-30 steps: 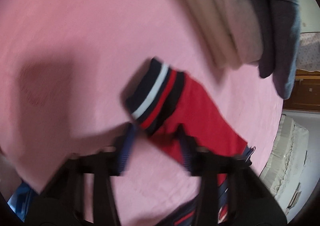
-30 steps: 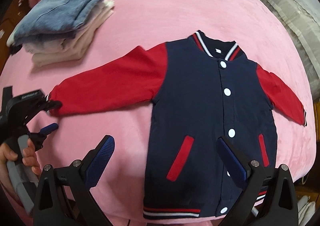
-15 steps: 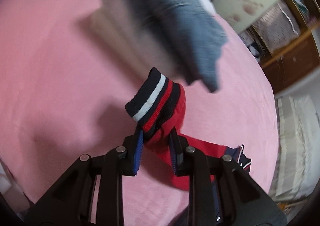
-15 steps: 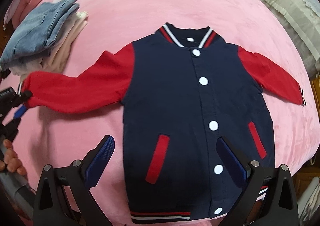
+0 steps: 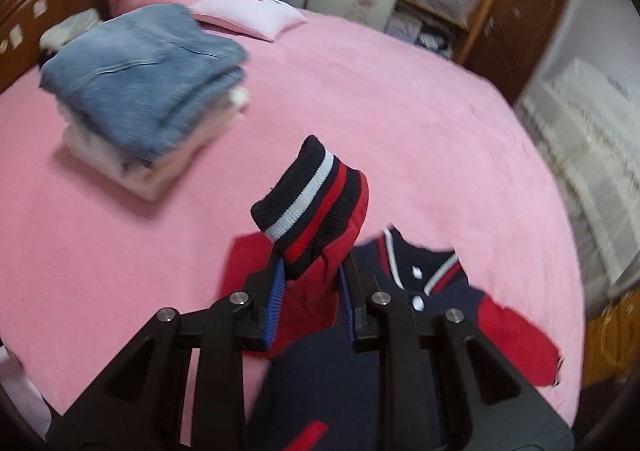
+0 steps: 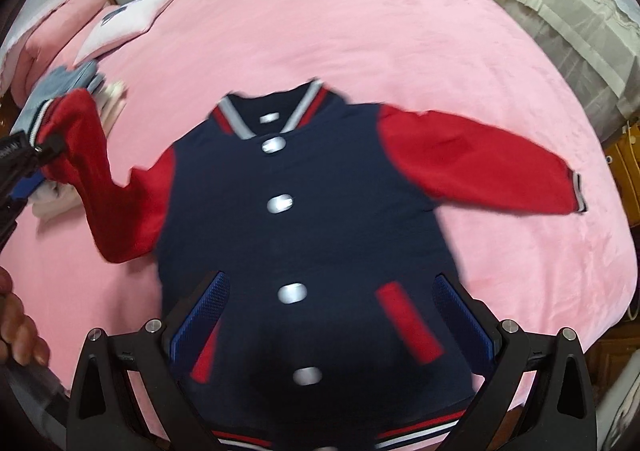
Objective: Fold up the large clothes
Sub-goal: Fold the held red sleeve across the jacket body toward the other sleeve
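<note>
Jacket (image 6: 304,219) flat on pink bed (image 6: 360,23), left gripper (image 5: 310,291) clamping raised sleeve cuff (image 5: 310,207) — right gripper (image 6: 332,311) spread wide.

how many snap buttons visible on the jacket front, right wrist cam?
4, in a column down the jacket placket: below the collar, chest, between the pockets, near the hem. One more small white mark sits on the collar; blur hides what it is.
</note>
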The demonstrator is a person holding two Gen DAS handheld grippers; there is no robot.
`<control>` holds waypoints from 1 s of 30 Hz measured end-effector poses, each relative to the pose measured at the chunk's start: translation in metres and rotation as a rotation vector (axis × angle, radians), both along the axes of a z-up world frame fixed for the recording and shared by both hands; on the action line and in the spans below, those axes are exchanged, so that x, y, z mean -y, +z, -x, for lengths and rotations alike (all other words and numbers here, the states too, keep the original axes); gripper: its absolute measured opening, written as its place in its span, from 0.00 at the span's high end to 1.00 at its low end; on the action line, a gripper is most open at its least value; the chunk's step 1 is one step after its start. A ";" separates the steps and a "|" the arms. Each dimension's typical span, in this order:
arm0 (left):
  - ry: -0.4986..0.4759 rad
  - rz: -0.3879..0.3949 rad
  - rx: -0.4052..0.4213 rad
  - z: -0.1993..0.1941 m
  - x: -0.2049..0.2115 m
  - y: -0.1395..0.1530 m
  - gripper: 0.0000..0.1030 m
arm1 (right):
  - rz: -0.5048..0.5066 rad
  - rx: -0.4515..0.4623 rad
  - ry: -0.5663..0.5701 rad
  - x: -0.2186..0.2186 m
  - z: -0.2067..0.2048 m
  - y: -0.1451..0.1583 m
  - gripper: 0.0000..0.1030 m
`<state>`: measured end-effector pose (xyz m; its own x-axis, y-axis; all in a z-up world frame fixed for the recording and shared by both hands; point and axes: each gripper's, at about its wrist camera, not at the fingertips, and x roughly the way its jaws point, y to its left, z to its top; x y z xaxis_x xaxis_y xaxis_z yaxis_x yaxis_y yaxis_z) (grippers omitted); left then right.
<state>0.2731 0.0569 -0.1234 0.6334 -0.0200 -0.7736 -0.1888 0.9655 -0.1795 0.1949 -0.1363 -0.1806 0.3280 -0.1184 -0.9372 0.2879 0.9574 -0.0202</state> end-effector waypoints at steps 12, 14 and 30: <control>-0.110 0.043 -0.193 0.004 0.117 -0.057 0.40 | 0.022 -0.041 -0.042 0.142 0.019 -0.009 0.00; -0.108 0.036 -0.171 0.011 0.117 -0.052 0.33 | -0.007 -0.050 -0.020 0.147 0.015 -0.017 0.00; -0.022 -0.011 -0.377 0.014 -0.014 -0.086 0.32 | -0.553 -0.050 0.098 0.083 -0.068 -0.085 0.37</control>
